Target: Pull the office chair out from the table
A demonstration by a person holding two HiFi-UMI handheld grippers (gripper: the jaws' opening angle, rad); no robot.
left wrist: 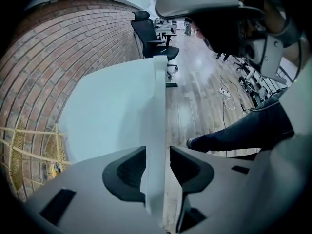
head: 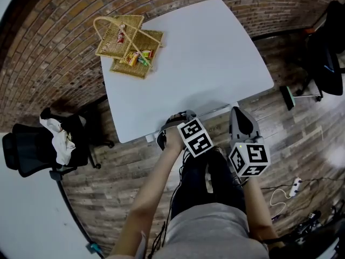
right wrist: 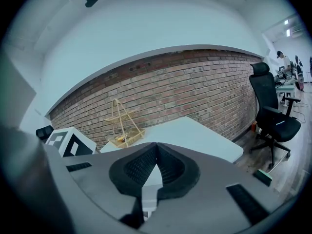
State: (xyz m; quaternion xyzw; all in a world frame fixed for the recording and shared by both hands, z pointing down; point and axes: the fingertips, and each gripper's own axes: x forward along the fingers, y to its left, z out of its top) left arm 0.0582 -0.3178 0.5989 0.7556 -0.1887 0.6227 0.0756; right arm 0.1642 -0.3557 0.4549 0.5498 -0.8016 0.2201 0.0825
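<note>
No part of the pull looks done yet: the black office chair [head: 32, 147] stands off the left corner of the desk [head: 205, 63], well apart from both grippers, with the left gripper [left wrist: 157, 167] gaping wide astride the desk edge and the right gripper [right wrist: 156, 152] closed on nothing.

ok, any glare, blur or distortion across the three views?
Head view: fisheye curves the brick wall, white table evenly lit, sharp. Left gripper view: glare on the wood floor, near foreground soft. Right gripper view: dark corner vignette, wall bowed.
</note>
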